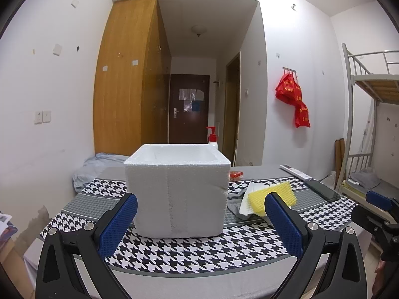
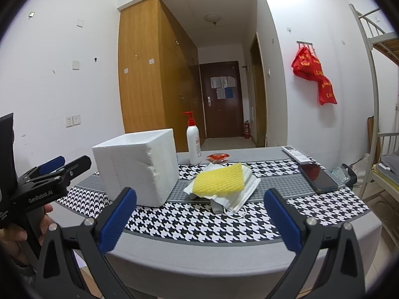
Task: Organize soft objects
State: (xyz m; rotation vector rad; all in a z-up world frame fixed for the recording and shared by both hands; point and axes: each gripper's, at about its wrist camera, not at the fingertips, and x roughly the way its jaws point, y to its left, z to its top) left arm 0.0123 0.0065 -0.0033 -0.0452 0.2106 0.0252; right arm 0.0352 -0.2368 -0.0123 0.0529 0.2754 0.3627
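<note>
A white foam box [image 1: 178, 189] [image 2: 137, 167] stands open-topped on the houndstooth tablecloth [image 1: 199, 249] [image 2: 199, 221]. To its right lies a yellow foam net [image 1: 271, 198] [image 2: 219, 178] on top of white face masks [image 1: 245, 199] [image 2: 239, 199] and a grey cloth [image 1: 233, 206]. My left gripper [image 1: 200, 224] is open, just in front of the box. My right gripper [image 2: 199, 214] is open too, short of the pile, with nothing between its fingers. The left gripper [image 2: 49, 172] also shows at the left edge of the right wrist view, held by a hand.
A pump bottle [image 2: 193, 142] stands behind the box. A red packet [image 2: 218, 157], a white remote [image 2: 296, 154] and a dark phone [image 2: 318, 177] lie at the back right of the table. A bunk bed frame [image 1: 369, 94] stands to the right.
</note>
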